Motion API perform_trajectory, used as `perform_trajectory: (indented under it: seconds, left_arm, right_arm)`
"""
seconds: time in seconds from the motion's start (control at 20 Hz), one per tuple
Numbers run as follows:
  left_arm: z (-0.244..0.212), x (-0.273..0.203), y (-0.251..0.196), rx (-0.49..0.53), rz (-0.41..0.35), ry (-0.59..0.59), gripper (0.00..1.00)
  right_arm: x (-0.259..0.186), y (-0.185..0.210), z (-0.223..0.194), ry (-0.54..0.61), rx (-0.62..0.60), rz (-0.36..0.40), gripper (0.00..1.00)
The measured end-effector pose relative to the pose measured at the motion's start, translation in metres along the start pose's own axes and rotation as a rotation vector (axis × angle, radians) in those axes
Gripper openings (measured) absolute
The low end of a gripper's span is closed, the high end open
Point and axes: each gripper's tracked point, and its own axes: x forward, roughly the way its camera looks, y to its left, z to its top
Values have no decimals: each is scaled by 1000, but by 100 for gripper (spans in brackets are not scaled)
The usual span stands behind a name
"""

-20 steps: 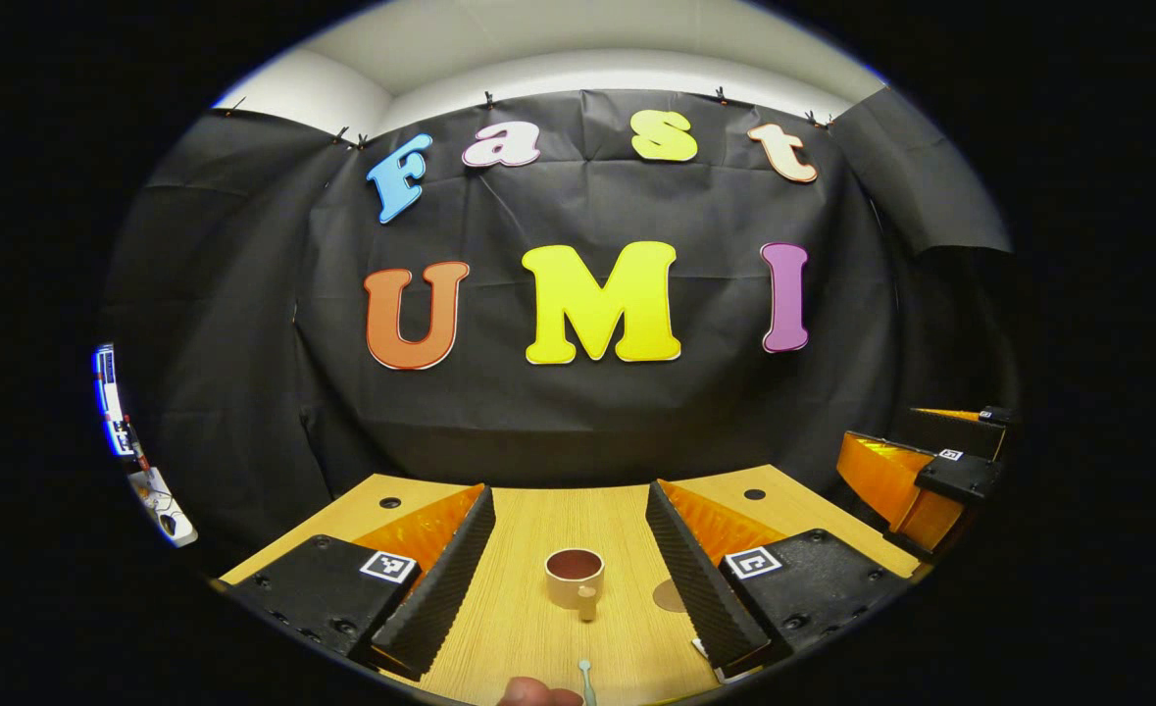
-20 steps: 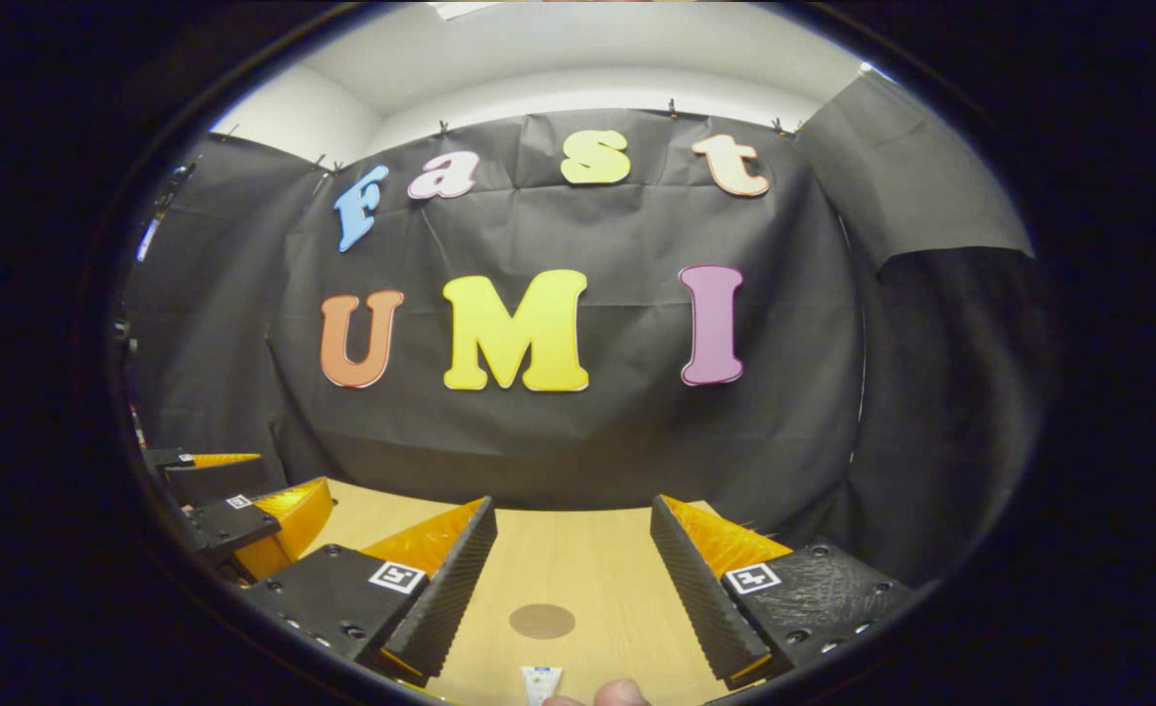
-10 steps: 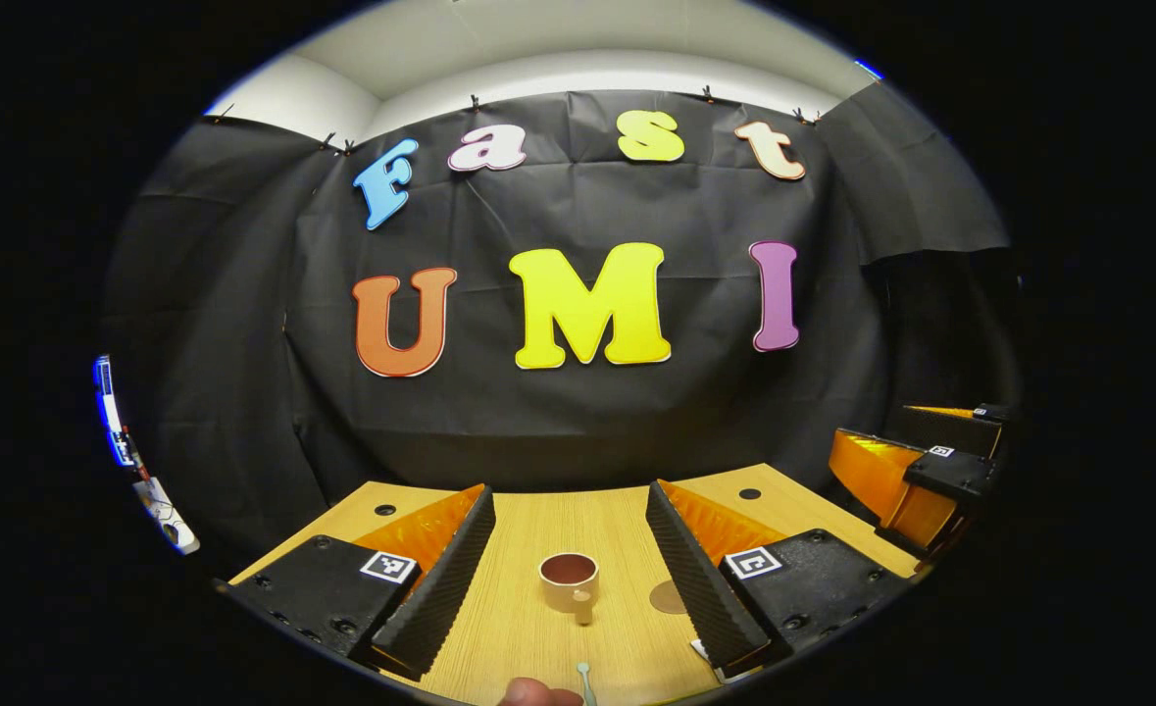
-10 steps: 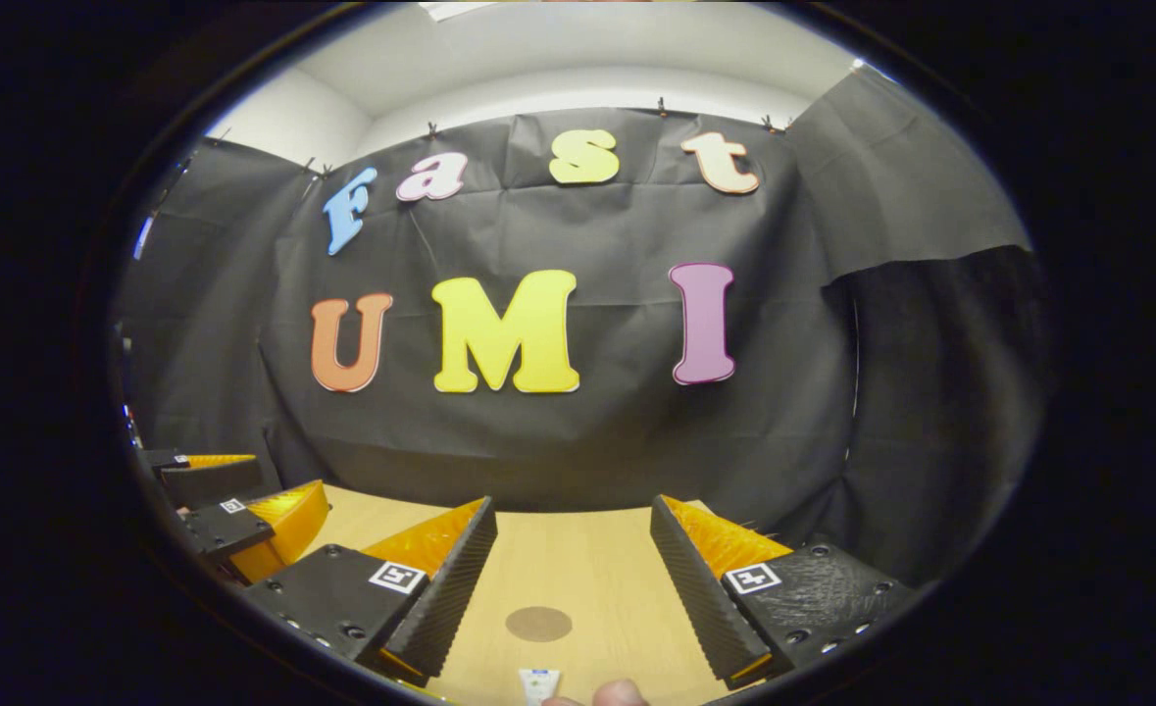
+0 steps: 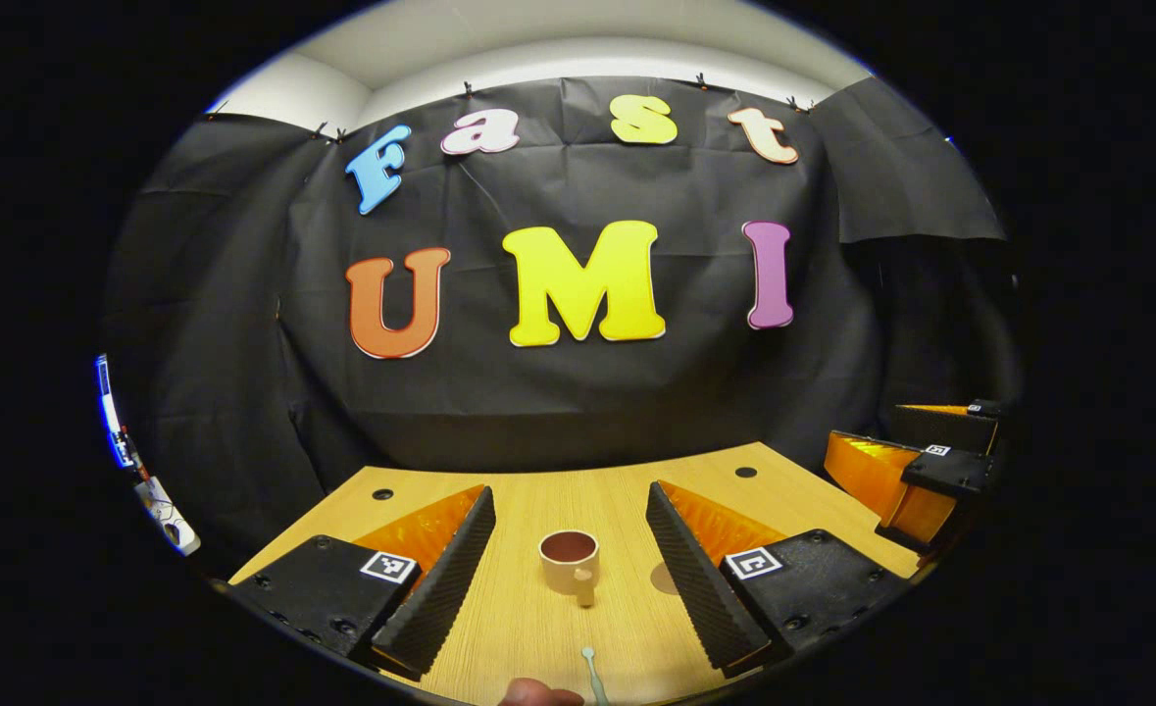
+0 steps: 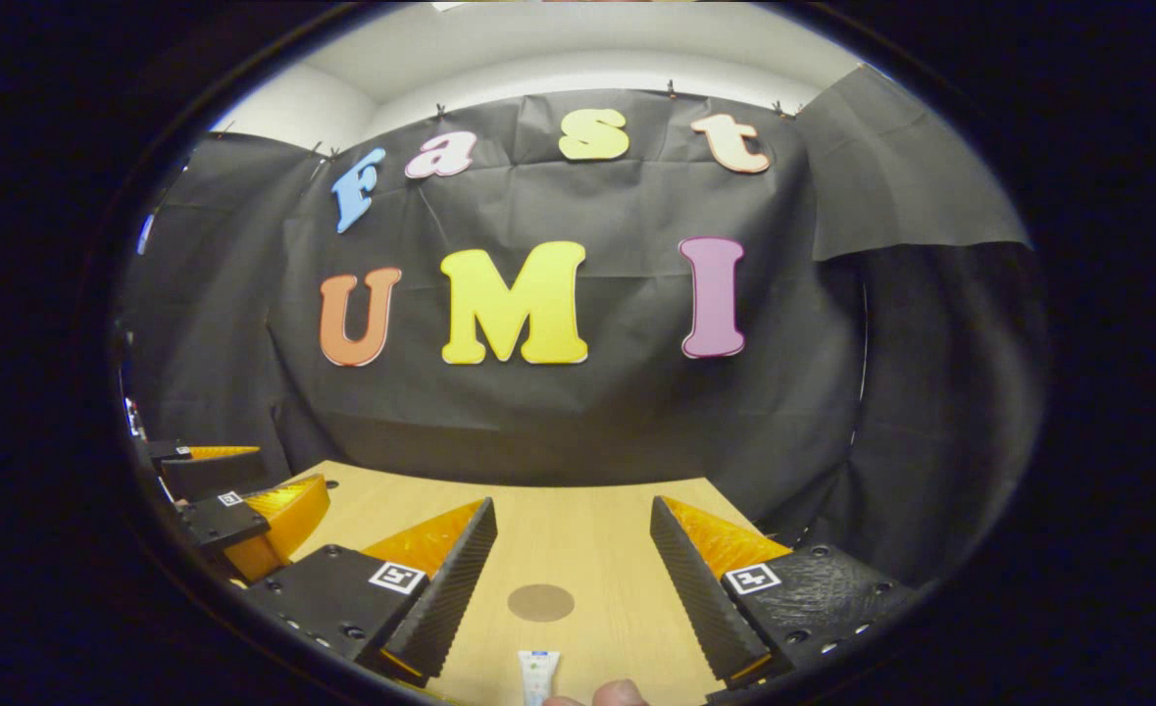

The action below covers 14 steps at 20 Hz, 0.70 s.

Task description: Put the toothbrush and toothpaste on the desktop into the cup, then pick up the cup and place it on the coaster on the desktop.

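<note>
**Both grippers apart above the near counter edge, cup and coaster ahead**

Left gripper view: the left gripper [image 5: 570,579] has its fingers spread wide, nothing between them but bare wood. The cup [image 5: 570,562] stands upright on the counter [image 5: 538,490], centred in the gap, handle toward the camera, touching neither finger. Open wood lies on both sides of it and behind it, up to the far counter edge where the black wall cloth begins. The toothbrush [image 5: 591,677] lies near the bottom rim, just short of the cup, only its tip end visible. The coaster [image 5: 664,579] shows as a brown sliver, half hidden behind the right-hand finger. A fingertip of the person's hand [image 5: 538,696] pokes in at the bottom rim. The right gripper [image 5: 916,480] hangs at the far right, off the counter's right edge.

Right gripper view: the right gripper [image 6: 573,588] is also spread, empty. The coaster [image 6: 540,602] lies flat between its fingers with clear wood around it. The toothpaste [image 6: 537,677] lies just nearer, at the bottom rim, apart from the coaster. The left gripper [image 6: 244,510] shows at the far left, over the counter's left side.

Against half a second ago: both cameras now see more of the counter, and its far edge sits higher in each view. More of the toothpaste tube is in sight. The cup, coaster and toothbrush lie as before.
</note>
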Motion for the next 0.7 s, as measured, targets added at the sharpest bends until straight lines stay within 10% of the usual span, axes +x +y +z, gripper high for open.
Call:
perform_trajectory:
  seconds: [0.7]
  left_arm:
    - [-167,-22,-3,-77,13,462,99]
  right_arm:
    - [-4,7,-155,397,-41,74,95]
